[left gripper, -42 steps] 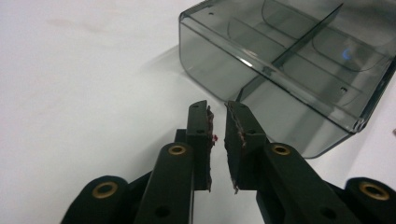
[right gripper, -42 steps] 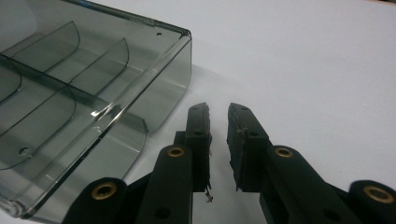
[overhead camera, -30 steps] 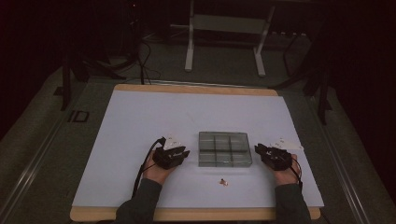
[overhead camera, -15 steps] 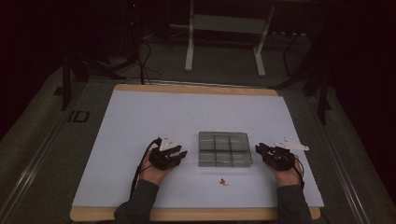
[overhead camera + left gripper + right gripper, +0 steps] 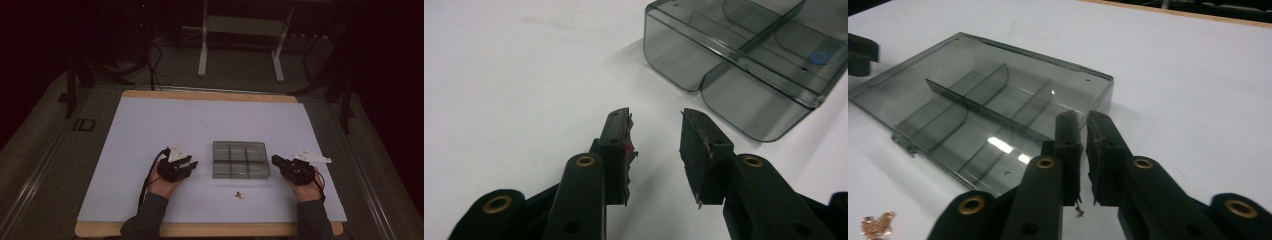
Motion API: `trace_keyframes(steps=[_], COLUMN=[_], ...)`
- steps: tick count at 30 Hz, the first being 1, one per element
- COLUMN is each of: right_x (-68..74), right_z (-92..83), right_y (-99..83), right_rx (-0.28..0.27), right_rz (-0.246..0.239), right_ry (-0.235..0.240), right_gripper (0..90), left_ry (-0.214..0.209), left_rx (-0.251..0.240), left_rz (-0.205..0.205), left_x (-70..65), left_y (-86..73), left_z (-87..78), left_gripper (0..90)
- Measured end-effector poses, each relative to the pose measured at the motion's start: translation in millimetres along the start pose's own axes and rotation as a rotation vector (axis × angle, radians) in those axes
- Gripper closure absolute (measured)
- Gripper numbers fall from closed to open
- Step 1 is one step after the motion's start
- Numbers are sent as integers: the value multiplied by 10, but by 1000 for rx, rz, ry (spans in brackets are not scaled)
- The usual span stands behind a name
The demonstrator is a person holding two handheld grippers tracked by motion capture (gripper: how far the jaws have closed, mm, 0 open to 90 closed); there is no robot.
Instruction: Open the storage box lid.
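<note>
Left gripper (image 5: 655,131): jaws apart, just opened wider, nothing between them, only bare white table (image 5: 514,75) under the tips. Smoky clear compartment box (image 5: 744,65) near, ahead of the tips and to their right in the left gripper view, not touching.

Right gripper (image 5: 1083,131): jaws nearly together after closing, only a narrow slit left, holding nothing. Same box (image 5: 983,105) just beyond the tips and to their left in the right gripper view, corner very close, contact hard to judge. Small coppery item (image 5: 877,223), perhaps a tiny chain, behind the tips on the left.

Seen from above: box (image 5: 240,159) between both grippers.
</note>
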State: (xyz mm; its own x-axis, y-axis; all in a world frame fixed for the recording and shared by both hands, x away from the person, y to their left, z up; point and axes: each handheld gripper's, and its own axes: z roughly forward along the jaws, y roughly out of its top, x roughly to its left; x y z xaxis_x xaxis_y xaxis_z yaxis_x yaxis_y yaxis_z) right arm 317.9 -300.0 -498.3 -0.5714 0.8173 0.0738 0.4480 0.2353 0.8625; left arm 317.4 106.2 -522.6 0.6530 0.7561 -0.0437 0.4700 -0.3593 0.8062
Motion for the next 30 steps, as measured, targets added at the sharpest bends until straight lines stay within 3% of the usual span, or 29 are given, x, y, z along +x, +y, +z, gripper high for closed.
trace_keyframes(steps=[6,30], right_x=[51,346], right_z=[-19,-10], right_y=[15,10], right_rx=[-8,-9], right_rz=[1,-19], right_ry=[17,116], right_gripper=[900,900], left_ry=[-1,-16], left_rx=[-1,7], left_rz=[-16,-5], left_x=[29,-15], left_y=[-7,20], left_z=[18,48], left_gripper=[638,624])
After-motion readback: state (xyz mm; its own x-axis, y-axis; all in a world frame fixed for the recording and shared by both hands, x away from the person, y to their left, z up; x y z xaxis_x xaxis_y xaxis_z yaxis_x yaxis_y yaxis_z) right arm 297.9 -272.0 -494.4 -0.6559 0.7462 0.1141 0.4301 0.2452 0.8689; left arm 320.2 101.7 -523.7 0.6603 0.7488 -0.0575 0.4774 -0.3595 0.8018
